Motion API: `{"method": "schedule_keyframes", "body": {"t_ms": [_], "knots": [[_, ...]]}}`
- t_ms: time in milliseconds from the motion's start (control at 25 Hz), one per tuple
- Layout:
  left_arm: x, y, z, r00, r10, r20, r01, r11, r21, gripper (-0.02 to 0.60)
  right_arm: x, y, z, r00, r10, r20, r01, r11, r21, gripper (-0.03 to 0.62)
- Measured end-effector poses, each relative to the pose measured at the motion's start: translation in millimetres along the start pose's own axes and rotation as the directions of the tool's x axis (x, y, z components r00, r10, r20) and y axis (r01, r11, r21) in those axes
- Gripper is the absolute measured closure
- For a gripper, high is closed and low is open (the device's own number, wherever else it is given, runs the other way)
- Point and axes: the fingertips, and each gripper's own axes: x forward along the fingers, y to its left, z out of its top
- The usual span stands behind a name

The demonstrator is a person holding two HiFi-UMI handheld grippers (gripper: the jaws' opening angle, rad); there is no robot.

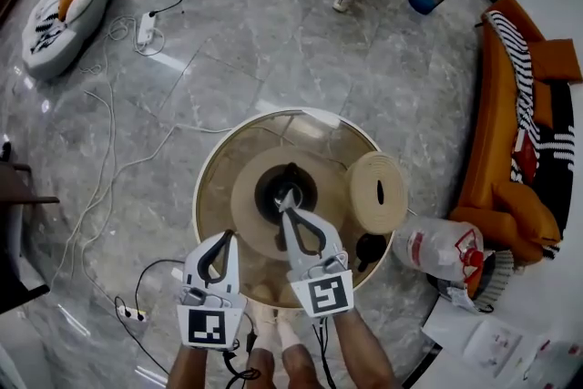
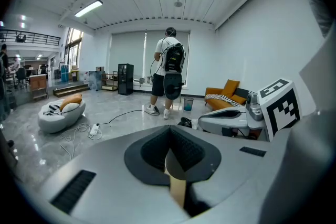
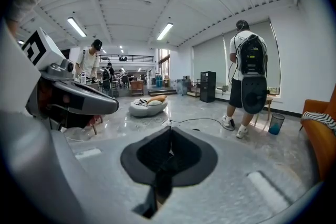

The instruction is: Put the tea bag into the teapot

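Dark teapot (image 1: 301,181) on round glass worktop (image 1: 215,170), left claw (image 1: 224,238) and right claw (image 1: 285,199) clenched empty, shiny grey floor (image 1: 228,41)

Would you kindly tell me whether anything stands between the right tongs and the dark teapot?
Nothing visible does. In the head view the shut right tongs point at the dark teapot in the middle of the round glass table, and their tips overlap it.
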Motion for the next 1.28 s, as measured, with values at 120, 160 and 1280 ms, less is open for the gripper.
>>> {"method": "schedule_keyframes", "body": {"t_ms": [120, 160, 1280], "knots": [[1.8, 2.4, -5.9, 1.000, 0.002, -0.011, -0.002, 1.000, -0.011, 0.565, 4.8, -1.2, -7.1, 1.000, 0.000, -0.015, 0.000, 1.000, 0.006, 0.594], [2.1, 3.3, -7.4, 1.000, 0.002, -0.014, -0.003, 1.000, -0.014, 0.565, 6.0, -1.7, -8.6, 1.000, -0.001, -0.019, 0.001, 1.000, 0.007, 0.594], [-32.3, -2.9, 48.9, 0.999, 0.026, 0.045, -0.026, 1.000, 0.010, 0.565, -21.4, -2.7, 43.9, 1.000, 0.010, 0.022, -0.011, 1.000, 0.026, 0.421]]}}
